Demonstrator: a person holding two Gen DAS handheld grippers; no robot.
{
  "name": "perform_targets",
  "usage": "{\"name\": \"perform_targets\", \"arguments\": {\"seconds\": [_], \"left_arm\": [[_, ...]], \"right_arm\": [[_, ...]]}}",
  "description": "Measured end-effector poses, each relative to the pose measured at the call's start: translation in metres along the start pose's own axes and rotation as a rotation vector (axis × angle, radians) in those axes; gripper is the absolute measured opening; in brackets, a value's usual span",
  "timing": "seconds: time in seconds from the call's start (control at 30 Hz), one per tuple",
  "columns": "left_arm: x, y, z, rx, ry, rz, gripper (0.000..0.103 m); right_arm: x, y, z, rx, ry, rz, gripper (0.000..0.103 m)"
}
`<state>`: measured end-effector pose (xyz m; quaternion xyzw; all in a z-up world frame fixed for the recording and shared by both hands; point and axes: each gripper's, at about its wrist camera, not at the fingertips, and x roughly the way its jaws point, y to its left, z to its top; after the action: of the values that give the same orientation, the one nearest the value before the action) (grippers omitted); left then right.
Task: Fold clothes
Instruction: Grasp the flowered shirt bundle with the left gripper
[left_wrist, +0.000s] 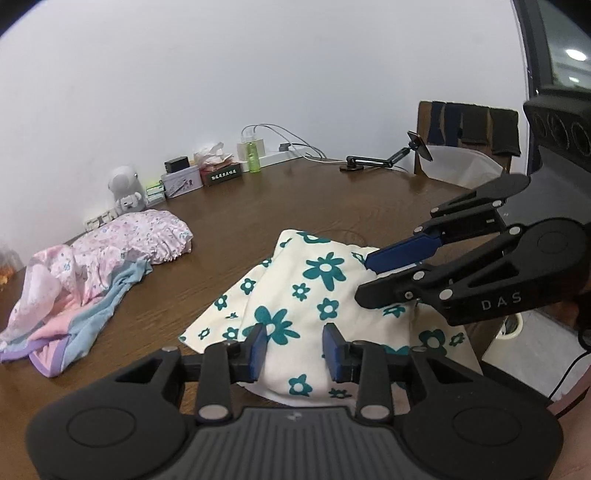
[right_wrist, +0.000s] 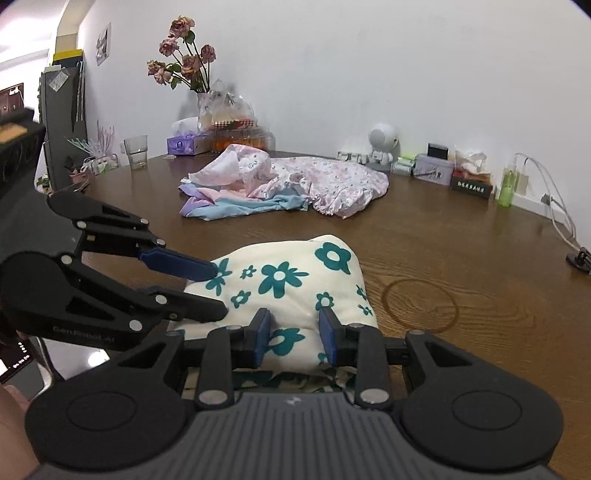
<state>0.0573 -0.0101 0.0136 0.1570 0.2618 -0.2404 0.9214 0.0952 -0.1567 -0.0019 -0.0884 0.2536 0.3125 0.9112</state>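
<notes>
A cream garment with teal flowers (left_wrist: 314, 280) lies folded and puffy at the near edge of the brown wooden table (left_wrist: 240, 206). My left gripper (left_wrist: 295, 349) is closed on its near fold, with fabric filling the narrow gap between the blue pads. In the right wrist view the same garment (right_wrist: 295, 273) bulges between the pads of my right gripper (right_wrist: 293, 339), which is shut on it too. Each gripper shows in the other's view: the right gripper (left_wrist: 365, 278) from the right, the left gripper (right_wrist: 220, 291) from the left, both with cloth between the fingers.
A loose heap of pink, lilac and blue clothes (right_wrist: 288, 184) lies further back on the table (right_wrist: 461, 258). Along the wall stand a white robot figurine (right_wrist: 382, 147), tins, a green bottle (right_wrist: 508, 186), a glass (right_wrist: 136, 151) and a vase of flowers. A black phone arm (left_wrist: 388, 155) stands at the far right.
</notes>
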Motion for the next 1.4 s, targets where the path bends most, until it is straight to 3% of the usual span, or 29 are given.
{"name": "perform_targets", "arguments": {"seconds": [0.07,0.13,0.17,0.2,0.3,0.4,0.47,0.6,0.77,0.93,1.03,1.17,1.27,1.4], "left_arm": [[-0.007,0.004,0.006,0.008,-0.009,-0.023,0.037],[-0.017,0.012,0.013,0.005,-0.039,-0.033,0.060],[-0.021,0.018,0.017,0.004,-0.053,-0.023,0.077],[-0.023,0.024,0.022,0.003,-0.067,-0.011,0.088],[-0.015,0.049,0.037,-0.011,-0.040,-0.030,0.091],[0.004,0.077,0.053,-0.031,0.030,-0.081,0.091],[0.026,0.089,0.062,-0.037,0.102,-0.185,0.091],[0.067,0.105,0.066,-0.046,0.223,-0.333,0.092],[0.091,0.130,0.063,-0.116,0.251,-0.453,0.095],[0.110,0.137,0.066,-0.096,0.302,-0.546,0.098],[0.125,0.141,0.064,-0.121,0.359,-0.597,0.099],[0.130,0.143,0.061,-0.158,0.372,-0.619,0.098],[0.123,0.141,0.057,-0.204,0.366,-0.618,0.091],[0.112,0.135,0.049,-0.279,0.361,-0.634,0.077]], "right_arm": [[-0.007,-0.002,0.005,0.026,-0.010,0.016,0.038],[-0.019,-0.008,0.011,0.085,-0.031,0.038,0.058],[-0.027,-0.012,0.014,0.118,-0.041,0.037,0.075],[-0.035,-0.016,0.016,0.152,-0.049,0.033,0.086],[-0.050,-0.032,0.019,0.292,-0.023,0.021,0.096],[-0.048,-0.056,0.006,0.530,0.080,0.043,0.097],[-0.044,-0.064,-0.005,0.646,0.127,0.047,0.097],[-0.040,-0.064,-0.019,0.744,0.165,0.027,0.097],[-0.029,-0.059,-0.024,0.835,0.197,0.021,0.097],[-0.020,-0.055,-0.025,0.944,0.202,-0.006,0.097],[-0.013,-0.048,-0.021,0.963,0.203,-0.017,0.097],[-0.005,-0.039,-0.016,0.985,0.201,-0.030,0.093],[0.002,-0.035,-0.012,0.995,0.197,-0.033,0.082],[0.008,-0.039,-0.011,1.025,0.182,-0.042,0.077]]}}
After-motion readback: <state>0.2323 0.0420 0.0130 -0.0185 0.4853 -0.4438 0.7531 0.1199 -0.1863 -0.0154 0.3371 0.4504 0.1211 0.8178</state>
